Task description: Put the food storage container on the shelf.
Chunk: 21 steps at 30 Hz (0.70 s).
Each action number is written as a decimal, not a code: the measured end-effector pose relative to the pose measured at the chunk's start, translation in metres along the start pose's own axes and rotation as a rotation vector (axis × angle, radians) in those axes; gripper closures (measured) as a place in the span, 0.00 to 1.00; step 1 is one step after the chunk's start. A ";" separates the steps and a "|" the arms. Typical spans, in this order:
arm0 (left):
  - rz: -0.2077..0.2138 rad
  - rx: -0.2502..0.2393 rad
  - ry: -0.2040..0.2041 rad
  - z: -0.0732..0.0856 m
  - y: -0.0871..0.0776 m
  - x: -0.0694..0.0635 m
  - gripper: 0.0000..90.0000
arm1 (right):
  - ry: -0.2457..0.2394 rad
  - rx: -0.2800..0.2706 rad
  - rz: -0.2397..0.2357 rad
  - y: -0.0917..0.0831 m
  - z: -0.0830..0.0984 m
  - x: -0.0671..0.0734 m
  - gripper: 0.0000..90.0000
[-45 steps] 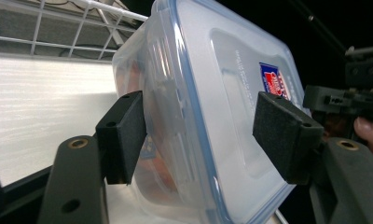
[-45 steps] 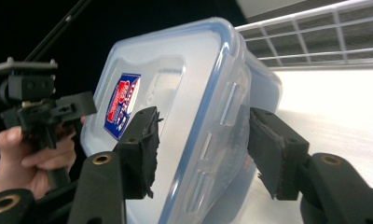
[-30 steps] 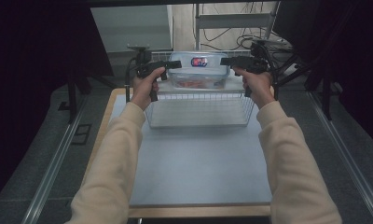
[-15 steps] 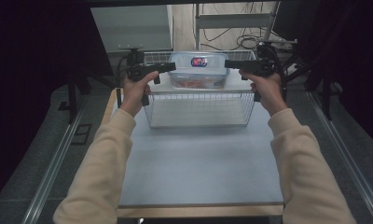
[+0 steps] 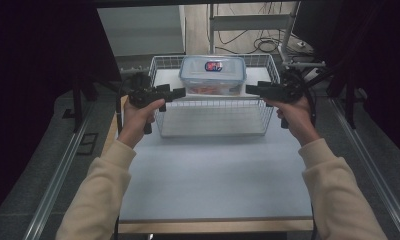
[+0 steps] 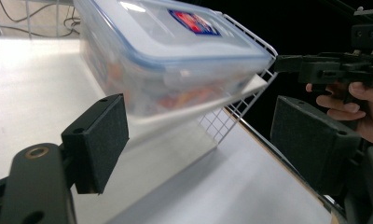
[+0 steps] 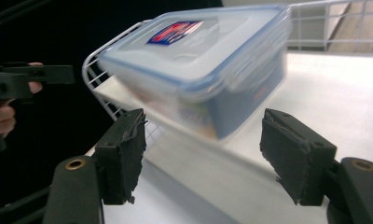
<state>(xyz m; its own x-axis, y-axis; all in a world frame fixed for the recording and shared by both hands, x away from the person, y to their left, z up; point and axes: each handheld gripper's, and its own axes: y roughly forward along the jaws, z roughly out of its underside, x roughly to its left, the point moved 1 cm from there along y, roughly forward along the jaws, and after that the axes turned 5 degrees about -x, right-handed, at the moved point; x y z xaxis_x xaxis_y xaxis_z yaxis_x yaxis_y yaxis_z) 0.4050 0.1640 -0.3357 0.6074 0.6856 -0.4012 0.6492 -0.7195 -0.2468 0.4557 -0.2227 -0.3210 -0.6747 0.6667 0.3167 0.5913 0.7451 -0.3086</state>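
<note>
A clear plastic container [image 5: 213, 75] with a blue-rimmed lid and a red and blue label rests in the far half of a white wire basket [image 5: 213, 104]. My left gripper [image 5: 180, 92] is level at the basket's left side and points at the container. My right gripper [image 5: 248, 89] mirrors it on the right. In the left gripper view the container [image 6: 175, 51] lies ahead of the open left gripper [image 6: 205, 135]. The right gripper view shows the container [image 7: 203, 60] beyond the open right gripper [image 7: 210, 154]. Both pairs of jaws have just been opening, with nothing between the pads.
The basket stands at the far end of a pale grey table [image 5: 213, 175]. Metal rails run along both sides of the table. Cables and a frame lie on the floor behind it. The basket's near half holds nothing.
Both hands have drawn outward and back from the container's ends. The jaws now stand wider. The container stays in the basket.
</note>
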 end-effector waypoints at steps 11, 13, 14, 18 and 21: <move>-0.001 0.011 0.060 0.078 -0.024 -0.016 0.21 | -0.060 -0.020 -0.045 -0.040 0.077 0.011 0.33; 0.000 0.022 0.065 0.097 -0.028 -0.017 0.21 | -0.065 -0.013 -0.050 -0.043 0.085 0.011 0.33; -0.004 0.029 0.070 0.105 -0.030 -0.017 0.21 | -0.067 -0.007 -0.054 -0.045 0.093 0.012 0.33; -0.008 0.069 0.088 0.137 -0.035 -0.020 0.21 | -0.067 0.029 -0.064 -0.050 0.125 0.011 0.33; 0.001 0.093 0.078 0.155 -0.037 -0.020 0.21 | -0.063 0.059 -0.070 -0.050 0.146 0.012 0.33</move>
<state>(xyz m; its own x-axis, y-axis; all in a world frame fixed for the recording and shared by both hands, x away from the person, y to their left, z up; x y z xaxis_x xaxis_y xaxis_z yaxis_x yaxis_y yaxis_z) 0.2977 0.1595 -0.4555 0.6442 0.6886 -0.3329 0.6053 -0.7251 -0.3285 0.3536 -0.2555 -0.4330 -0.7408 0.6093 0.2827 0.5165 0.7858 -0.3403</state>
